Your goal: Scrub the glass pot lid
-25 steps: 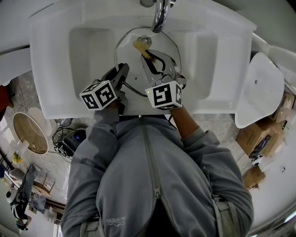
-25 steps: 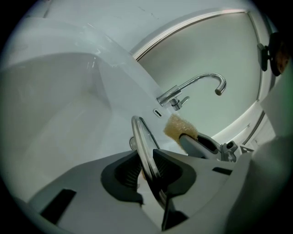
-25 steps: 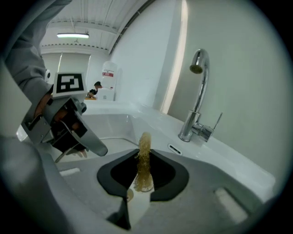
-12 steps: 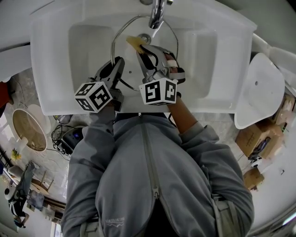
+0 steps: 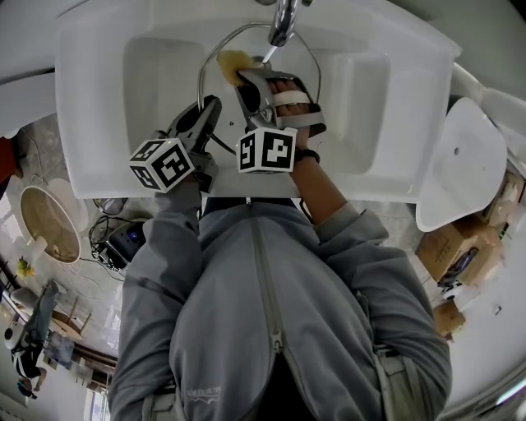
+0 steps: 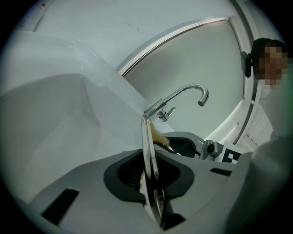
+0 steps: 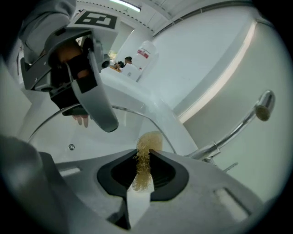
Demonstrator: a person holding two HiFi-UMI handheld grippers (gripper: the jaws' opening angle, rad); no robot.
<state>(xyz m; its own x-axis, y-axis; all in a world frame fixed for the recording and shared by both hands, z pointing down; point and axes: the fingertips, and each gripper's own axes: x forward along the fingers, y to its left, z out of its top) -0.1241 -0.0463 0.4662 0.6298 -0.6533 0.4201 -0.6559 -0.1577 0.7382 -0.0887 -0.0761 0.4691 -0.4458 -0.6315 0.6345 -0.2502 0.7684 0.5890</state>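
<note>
Seen from the head camera, a white sink (image 5: 99, 99) fills the top of the frame, and a person in a grey jacket (image 5: 271, 312) leans over it. Only this view shows both grippers whole, each with its marker cube. Only the right gripper view shows a white bottle (image 7: 144, 55) far behind the sink.

There is one sink, one chrome faucet (image 5: 283, 20), one glass pot lid (image 5: 207, 67), two grippers and one yellow scrubber (image 5: 232, 63).

The lid stands on edge inside the basin, under the faucet. The left gripper (image 5: 212, 105) has just been closing, and its jaws are nearly together, clamped on the lid's metal rim. The right gripper (image 5: 241, 74) pinches the scrubber between its jaws and holds it against the lid's glass near the top rim.
</note>
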